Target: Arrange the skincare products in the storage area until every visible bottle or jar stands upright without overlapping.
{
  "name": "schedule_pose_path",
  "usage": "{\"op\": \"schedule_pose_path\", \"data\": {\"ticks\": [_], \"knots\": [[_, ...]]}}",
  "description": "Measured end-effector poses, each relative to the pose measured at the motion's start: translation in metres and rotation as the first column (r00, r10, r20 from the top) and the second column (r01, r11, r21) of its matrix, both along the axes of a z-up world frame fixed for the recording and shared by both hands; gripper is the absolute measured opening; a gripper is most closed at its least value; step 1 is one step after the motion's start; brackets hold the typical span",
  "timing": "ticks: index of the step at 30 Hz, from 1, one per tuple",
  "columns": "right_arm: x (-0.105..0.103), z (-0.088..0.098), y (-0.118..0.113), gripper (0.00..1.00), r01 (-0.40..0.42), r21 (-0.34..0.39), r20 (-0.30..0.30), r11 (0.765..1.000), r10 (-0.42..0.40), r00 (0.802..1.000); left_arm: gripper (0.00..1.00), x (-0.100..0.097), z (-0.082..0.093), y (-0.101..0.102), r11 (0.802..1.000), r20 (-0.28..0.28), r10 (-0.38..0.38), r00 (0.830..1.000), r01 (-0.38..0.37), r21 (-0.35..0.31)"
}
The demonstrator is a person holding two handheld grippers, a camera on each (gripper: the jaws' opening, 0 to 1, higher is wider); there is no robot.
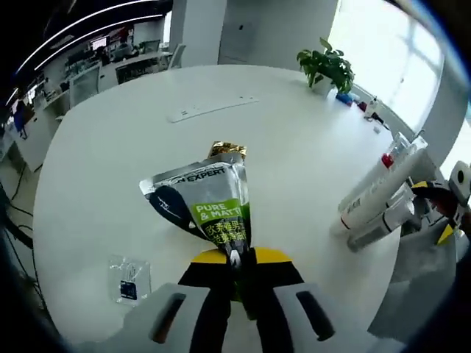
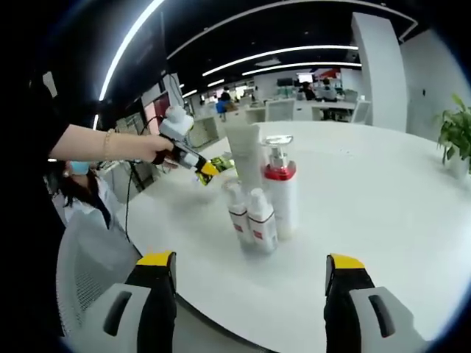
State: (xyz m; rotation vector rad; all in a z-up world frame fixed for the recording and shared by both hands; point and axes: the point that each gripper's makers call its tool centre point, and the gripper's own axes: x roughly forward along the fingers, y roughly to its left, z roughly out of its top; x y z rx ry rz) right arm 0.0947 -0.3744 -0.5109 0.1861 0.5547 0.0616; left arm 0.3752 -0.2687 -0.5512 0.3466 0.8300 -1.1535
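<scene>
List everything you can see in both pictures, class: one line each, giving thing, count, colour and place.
Sachet: one, silver with green label, gripped by the left tongs.
Pump bottle: one, white with red collar, upright on table.
Small bottles: two, white, beside the pump bottle.
Tall tube: one, white, behind them.
Clear packet: one, near table edge.
Potted plant: one, green, far side.
Table: one, white, round.
Right tongs: open, yellow-tipped.
Person's hand: holding the left tongs.
</scene>
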Motion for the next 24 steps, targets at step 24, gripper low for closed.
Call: {"op": "schedule_pose_path", "data": {"ticks": [24], "knots": [[0.003,0.01,0.013,0.83,-0.057,0.044,0.045,0.997,0.055,0.997,0.06,-0.08,0.096,0.041,0.973,0.088,0.025,0.996,-0.004,-0.23]]}}
